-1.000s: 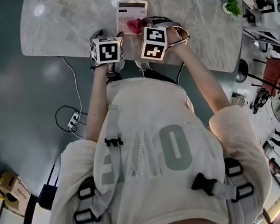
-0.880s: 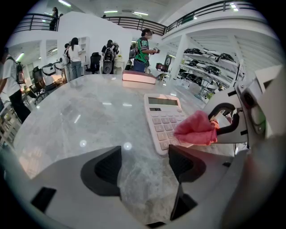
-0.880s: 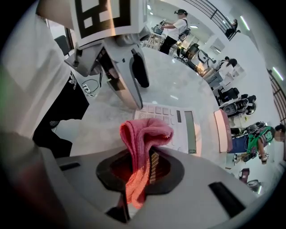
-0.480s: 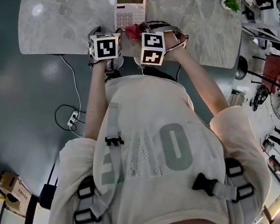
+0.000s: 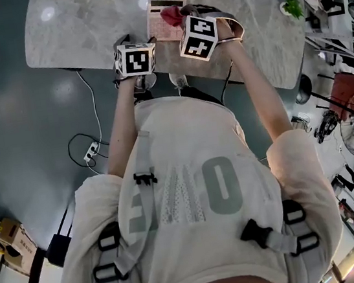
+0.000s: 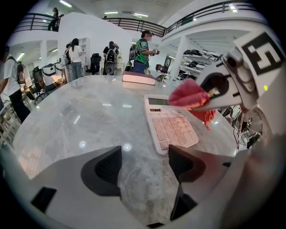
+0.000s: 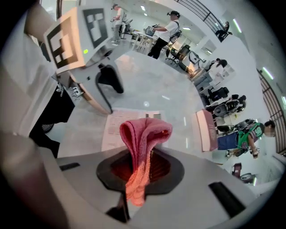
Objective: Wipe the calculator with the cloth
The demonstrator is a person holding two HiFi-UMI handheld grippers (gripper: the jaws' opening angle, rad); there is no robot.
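Two things are partly hidden in the head view: the pale rectangular calculator on the grey marbled table is covered at its far right corner by the bunched red cloth, and both grippers' jaws sit under their marker cubes, so their state cannot be read here. The left gripper is at the table's near edge, just beside the calculator's near left corner; the right gripper reaches over the calculator's far end. The calculator lies flat, its long axis running away from the person, dark display strip at the far end. From the left gripper view, the left gripper has its jaws spread wide with only bare table top between them; the calculator lies just ahead of the right-hand jaw, and whether its near corner touches that jaw cannot be told. Keys face up, display farthest away. The right gripper hangs above the display end, pinching the cloth, whose tail droops past the calculator's right edge; contact with the calculator is unclear. A flat pinkish book lies farther back. In the right gripper view, the right gripper is clamped on the cloth, which stands up in a folded loop and hides the calculator's middle, while the left gripper shows beyond its far edge
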